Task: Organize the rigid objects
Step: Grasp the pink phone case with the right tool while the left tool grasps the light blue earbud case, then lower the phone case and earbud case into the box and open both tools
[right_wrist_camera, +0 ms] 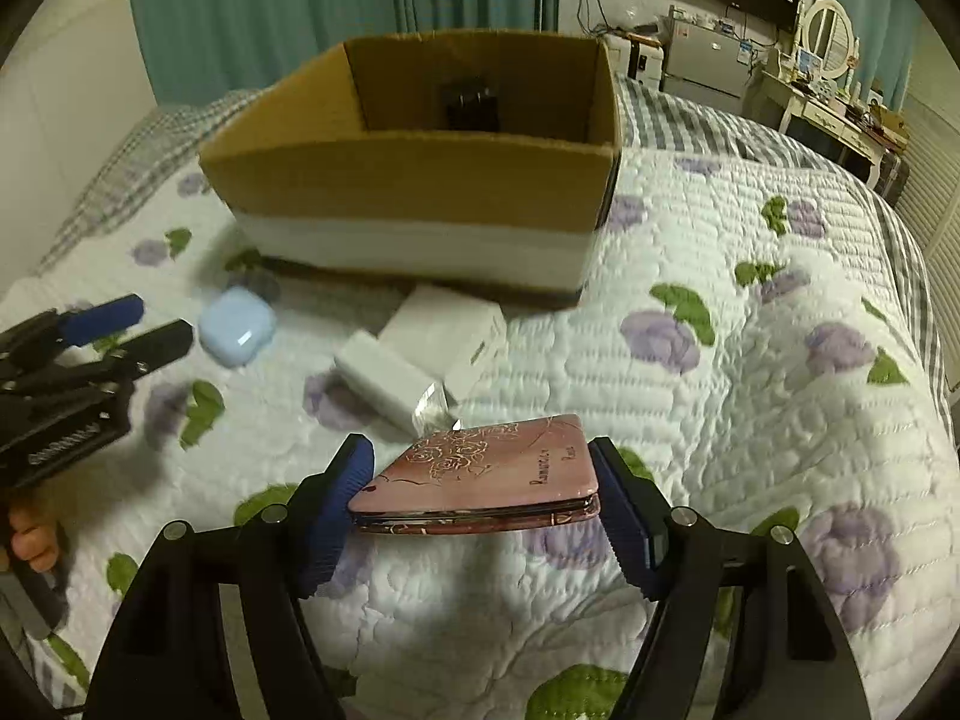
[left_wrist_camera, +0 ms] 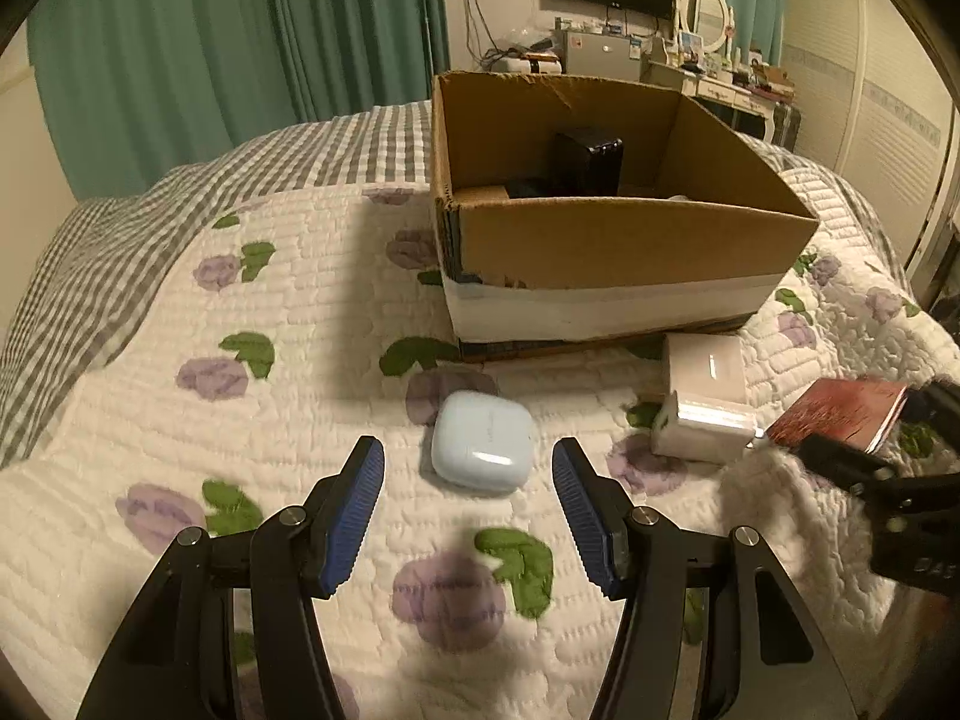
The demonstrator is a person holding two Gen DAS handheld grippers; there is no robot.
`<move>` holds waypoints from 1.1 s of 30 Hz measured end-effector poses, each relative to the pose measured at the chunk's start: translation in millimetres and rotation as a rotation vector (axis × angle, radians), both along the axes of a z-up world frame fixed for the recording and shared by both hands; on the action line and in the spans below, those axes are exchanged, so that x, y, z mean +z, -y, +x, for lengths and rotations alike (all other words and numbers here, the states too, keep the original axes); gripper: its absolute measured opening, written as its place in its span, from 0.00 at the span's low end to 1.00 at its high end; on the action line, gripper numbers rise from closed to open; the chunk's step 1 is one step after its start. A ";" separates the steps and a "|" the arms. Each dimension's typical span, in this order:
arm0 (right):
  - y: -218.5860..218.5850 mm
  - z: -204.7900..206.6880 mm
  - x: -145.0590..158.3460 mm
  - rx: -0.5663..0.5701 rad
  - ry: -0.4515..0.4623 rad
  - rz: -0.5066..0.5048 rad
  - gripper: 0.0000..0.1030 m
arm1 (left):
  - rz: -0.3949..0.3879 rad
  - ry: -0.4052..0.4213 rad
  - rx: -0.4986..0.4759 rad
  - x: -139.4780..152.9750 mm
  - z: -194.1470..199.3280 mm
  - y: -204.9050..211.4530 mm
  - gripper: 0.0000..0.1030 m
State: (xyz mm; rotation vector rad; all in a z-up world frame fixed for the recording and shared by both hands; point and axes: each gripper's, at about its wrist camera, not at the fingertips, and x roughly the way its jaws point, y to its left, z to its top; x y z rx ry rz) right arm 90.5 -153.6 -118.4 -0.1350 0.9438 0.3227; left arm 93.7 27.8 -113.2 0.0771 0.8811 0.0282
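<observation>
As seen from the left wrist: left gripper (left_wrist_camera: 468,474) with jaws released, poised just short of pale blue earbud case (left_wrist_camera: 482,449) on bed quilt (left_wrist_camera: 240,420); cardboard box (left_wrist_camera: 624,252) beyond, dark items already inside; white charger (left_wrist_camera: 702,429) not yet boxed. From the right wrist: right gripper (right_wrist_camera: 480,495) clenched on pink case (right_wrist_camera: 480,477), near the quilt, not yet boxed. Judged partly done.

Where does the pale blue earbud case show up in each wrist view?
Left wrist: pale blue rounded plastic earbud case, lower centre, on the quilt just ahead of the open left gripper.
Right wrist: same case, left of centre.
Shared landmark: open brown cardboard box, behind it in both.
</observation>
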 end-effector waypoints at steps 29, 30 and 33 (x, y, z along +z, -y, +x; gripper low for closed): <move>2.4 28.5 33.7 0.013 0.096 0.067 0.70 | -0.012 0.010 -0.080 8.5 -5.2 26.2 0.49; 2.9 26.1 38.5 0.014 0.106 0.069 0.70 | -0.023 0.024 -0.079 17.4 -8.1 28.6 0.49; 2.8 18.2 58.9 0.020 0.155 0.067 0.70 | -0.051 0.071 -0.085 46.2 -15.7 36.4 0.49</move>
